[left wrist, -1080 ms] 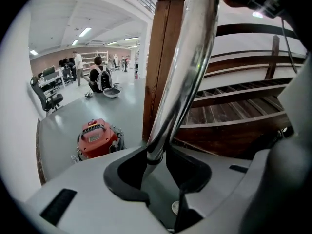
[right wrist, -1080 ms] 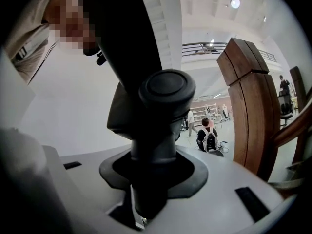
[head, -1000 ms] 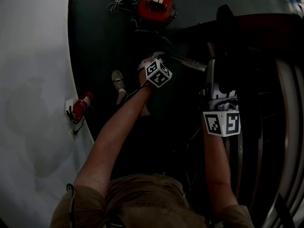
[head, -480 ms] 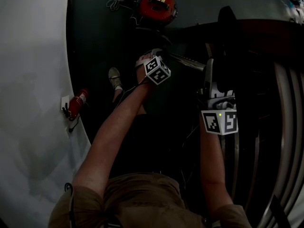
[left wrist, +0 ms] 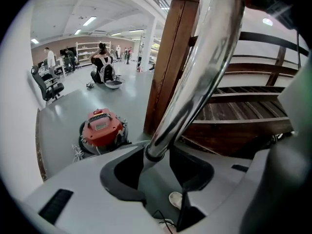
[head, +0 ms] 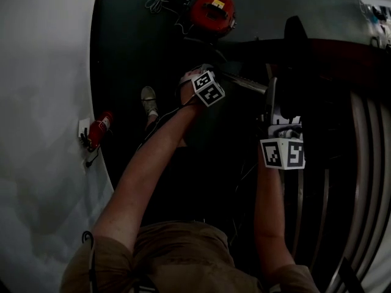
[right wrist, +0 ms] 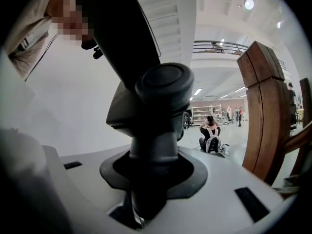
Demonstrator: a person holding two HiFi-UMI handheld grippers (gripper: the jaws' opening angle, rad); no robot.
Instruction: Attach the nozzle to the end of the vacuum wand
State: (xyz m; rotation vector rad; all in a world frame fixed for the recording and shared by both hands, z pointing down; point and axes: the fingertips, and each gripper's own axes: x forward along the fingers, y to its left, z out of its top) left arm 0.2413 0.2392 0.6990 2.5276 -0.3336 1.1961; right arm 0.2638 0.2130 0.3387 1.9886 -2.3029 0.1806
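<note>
In the two grippers: wand (left wrist: 195, 82) on the left, nozzle (right wrist: 157, 106) on the right.
The left gripper (left wrist: 157, 168) has just been opening its jaws. They stand slack around the chrome wand, whose dark-collared end passes between them, leaning on one jaw with a gap at the other. The right gripper (right wrist: 151, 182) is clamped on the nozzle by its round black neck. In the head view the wand runs from one gripper toward the other; whether it already meets the nozzle I cannot tell. Beyond them stand a wooden post (left wrist: 170, 57) and the red canister (left wrist: 101, 128). The tube looks stiff, smooth and slippery, so it is probably best pinched near the collar. The plastic nozzle seems light but hinged, so the neck is likely the sound hold.
</note>
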